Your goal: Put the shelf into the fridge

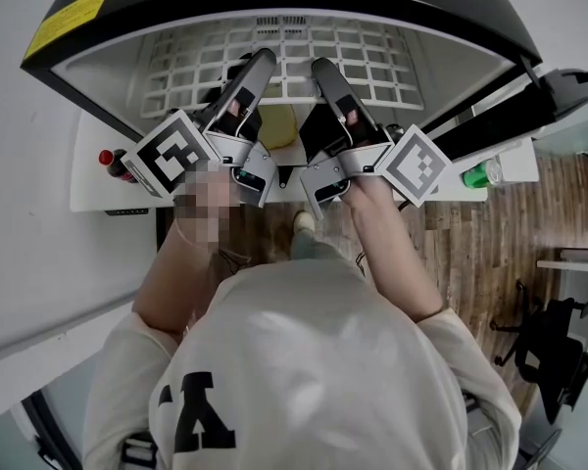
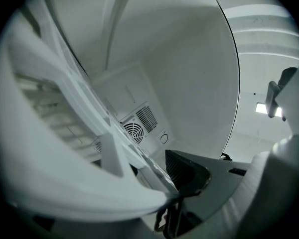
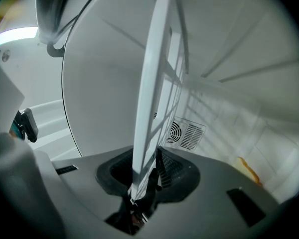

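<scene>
The white wire shelf [image 1: 284,62] lies level inside the open fridge [image 1: 78,62], its front edge towards me. My left gripper [image 1: 260,62] is shut on that front edge left of the middle, and the right gripper [image 1: 323,67] is shut on it just to the right. In the left gripper view the shelf's thick white rim [image 2: 65,148] runs across the frame and into the jaws [image 2: 174,183], against a dark pad [image 2: 187,168]. The right gripper view shows the rim [image 3: 152,93] standing on edge between the two pads [image 3: 142,178].
A round fan vent [image 2: 134,131] sits on the fridge's back wall. The fridge door [image 1: 529,116] hangs open at the right, a green can [image 1: 480,176] next to it. A red-capped bottle [image 1: 108,160] stands at the left. An office chair [image 1: 554,351] stands on the wooden floor.
</scene>
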`<state>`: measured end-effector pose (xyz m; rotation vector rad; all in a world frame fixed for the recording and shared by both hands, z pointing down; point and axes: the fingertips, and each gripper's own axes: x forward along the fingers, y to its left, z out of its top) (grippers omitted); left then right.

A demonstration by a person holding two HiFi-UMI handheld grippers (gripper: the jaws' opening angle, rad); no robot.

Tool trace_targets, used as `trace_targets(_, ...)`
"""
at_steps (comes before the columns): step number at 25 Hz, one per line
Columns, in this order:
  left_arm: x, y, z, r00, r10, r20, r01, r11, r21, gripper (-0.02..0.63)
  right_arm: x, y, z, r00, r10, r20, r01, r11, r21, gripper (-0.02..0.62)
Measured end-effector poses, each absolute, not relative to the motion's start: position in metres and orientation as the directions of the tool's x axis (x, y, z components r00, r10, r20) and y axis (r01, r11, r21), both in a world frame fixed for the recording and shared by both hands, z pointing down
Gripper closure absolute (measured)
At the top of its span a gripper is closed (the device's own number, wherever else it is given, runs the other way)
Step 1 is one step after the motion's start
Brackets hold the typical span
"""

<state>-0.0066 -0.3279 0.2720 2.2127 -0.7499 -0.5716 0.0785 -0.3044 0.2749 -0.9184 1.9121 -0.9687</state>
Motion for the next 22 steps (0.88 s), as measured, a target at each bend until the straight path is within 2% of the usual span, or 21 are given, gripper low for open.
trace_targets(22, -0.0054, -0.3383, 0.2702, 0.736, -0.654, -0.174, -0.350, -0.589, 0.728, 0.437, 0.0794, -0.3145, 0.2750, -0.425, -0.846, -0.321, -0.237, 0.447, -0.863, 0.494)
